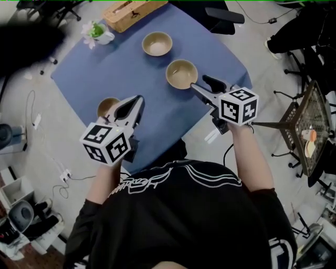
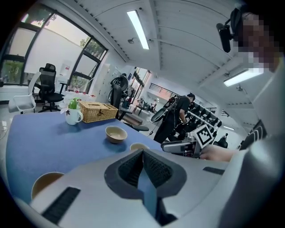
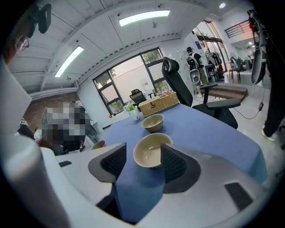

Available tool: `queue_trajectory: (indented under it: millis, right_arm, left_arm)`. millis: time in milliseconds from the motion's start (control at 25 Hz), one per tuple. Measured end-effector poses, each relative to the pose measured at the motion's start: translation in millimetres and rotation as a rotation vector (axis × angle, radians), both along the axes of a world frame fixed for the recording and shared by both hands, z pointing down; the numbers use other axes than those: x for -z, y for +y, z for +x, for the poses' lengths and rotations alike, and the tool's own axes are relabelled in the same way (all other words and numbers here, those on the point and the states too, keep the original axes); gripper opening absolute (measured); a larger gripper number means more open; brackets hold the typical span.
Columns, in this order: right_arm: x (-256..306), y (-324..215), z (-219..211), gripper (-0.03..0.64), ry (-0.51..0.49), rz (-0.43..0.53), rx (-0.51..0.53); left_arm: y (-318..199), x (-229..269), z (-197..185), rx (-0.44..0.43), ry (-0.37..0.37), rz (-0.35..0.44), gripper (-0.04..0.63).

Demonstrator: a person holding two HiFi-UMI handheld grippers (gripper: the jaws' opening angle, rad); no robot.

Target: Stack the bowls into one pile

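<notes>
Three tan bowls stand apart on the blue table (image 1: 131, 68). The far bowl (image 1: 157, 43) (image 3: 153, 122) (image 2: 116, 133) is near the back. The middle bowl (image 1: 181, 73) (image 3: 151, 150) (image 2: 139, 146) lies just ahead of my right gripper (image 1: 202, 84) (image 3: 142, 162), which is open; its pads flank the bowl's near side without touching it. The near bowl (image 1: 106, 106) (image 2: 44, 183) sits at the table's left edge, partly hidden by my left gripper (image 1: 138, 100) (image 2: 142, 164), which is shut with nothing in it and hovers to that bowl's right.
A wicker basket (image 1: 134, 13) and a white mug with a plant (image 1: 97, 32) stand at the table's far end. An office chair (image 1: 223, 18) stands behind the table, and a mesh-topped side table (image 1: 312, 126) is off to the right.
</notes>
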State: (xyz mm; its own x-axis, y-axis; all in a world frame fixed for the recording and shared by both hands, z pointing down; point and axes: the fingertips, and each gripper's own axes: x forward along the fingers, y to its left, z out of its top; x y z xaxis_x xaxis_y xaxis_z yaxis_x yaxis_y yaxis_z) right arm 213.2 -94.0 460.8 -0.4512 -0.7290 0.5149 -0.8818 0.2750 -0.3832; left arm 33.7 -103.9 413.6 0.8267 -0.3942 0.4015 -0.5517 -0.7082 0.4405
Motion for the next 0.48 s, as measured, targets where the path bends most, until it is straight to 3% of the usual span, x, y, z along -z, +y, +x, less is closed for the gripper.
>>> queue_trajectory:
  millis: [480]
  right_arm:
    - [-57, -30, 26, 0.221, 0.002, -0.177, 0.015]
  left_arm:
    - [-32, -13, 8, 0.102, -0.012, -0.045, 0.024]
